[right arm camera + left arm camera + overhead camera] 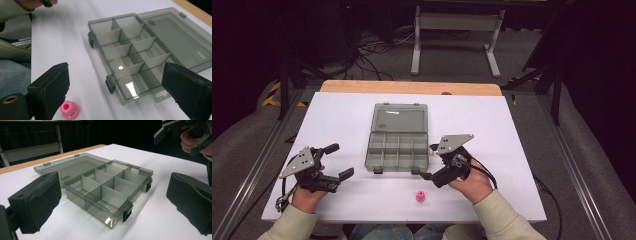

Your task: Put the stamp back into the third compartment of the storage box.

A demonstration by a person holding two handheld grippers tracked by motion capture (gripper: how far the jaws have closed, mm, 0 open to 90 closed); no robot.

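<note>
Starting out: organizer box (397,150) open, seemingly empty; pink piece (69,109) unpicked just below our right gripper (432,160); both grippers released, left gripper (336,160) idle.

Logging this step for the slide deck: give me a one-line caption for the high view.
Open right gripper and left gripper flank an open, empty compartment box; pink piece waits nearby.

A recording lab or test workshop: a white-topped table with a bare wooden far edge (411,88) stands on grey carpeted floor (452,65) in a dark room. Behind it, loose black cables (371,50) sprawl beside the white metal legs of a second bench (457,37). Aluminium rails (582,170) flank the table, with yellow-black hazard tape (273,97) at left.
</note>
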